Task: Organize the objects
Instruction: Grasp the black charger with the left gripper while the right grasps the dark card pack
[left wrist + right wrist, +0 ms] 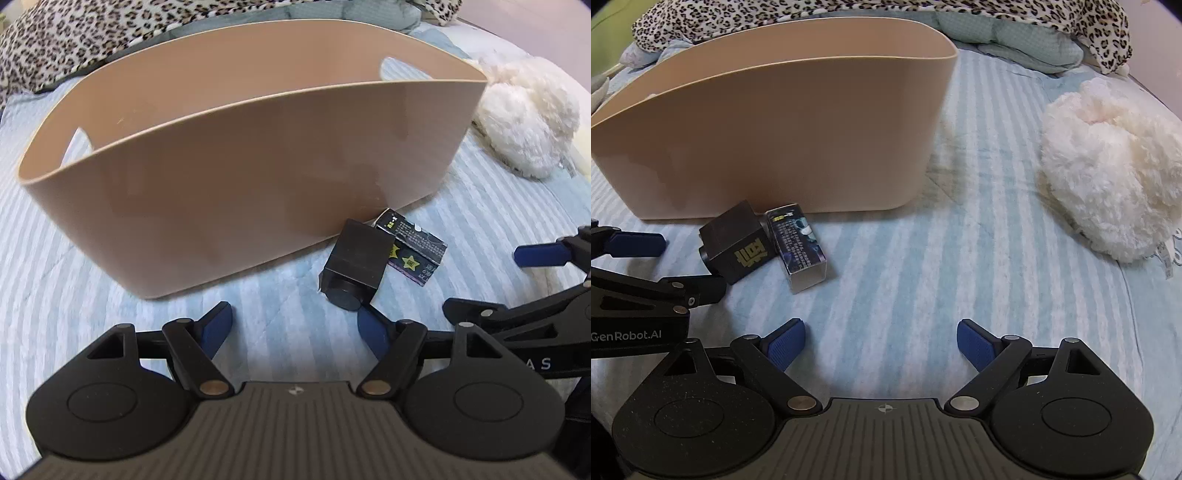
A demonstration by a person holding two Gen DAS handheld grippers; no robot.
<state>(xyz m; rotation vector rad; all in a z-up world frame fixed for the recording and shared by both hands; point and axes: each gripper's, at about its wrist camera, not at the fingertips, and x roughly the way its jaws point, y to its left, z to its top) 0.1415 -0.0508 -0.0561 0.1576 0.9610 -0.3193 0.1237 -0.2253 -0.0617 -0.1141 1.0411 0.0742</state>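
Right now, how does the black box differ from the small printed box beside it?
The black box is matte, cube-like, with a round black part at one end; the printed box is glossy, slimmer, covered in text. Both lie touching on the striped bedcover, beside the tan bin.

Two wrist views, angled down, close, sharing bin (236,177)

A bed, covered with pale blue striped quilt (923,258). At far edge, crumpled leopard-print blanket (74,40) and grey-green padded cover (1008,33). Soft, even light, no hard shadows.
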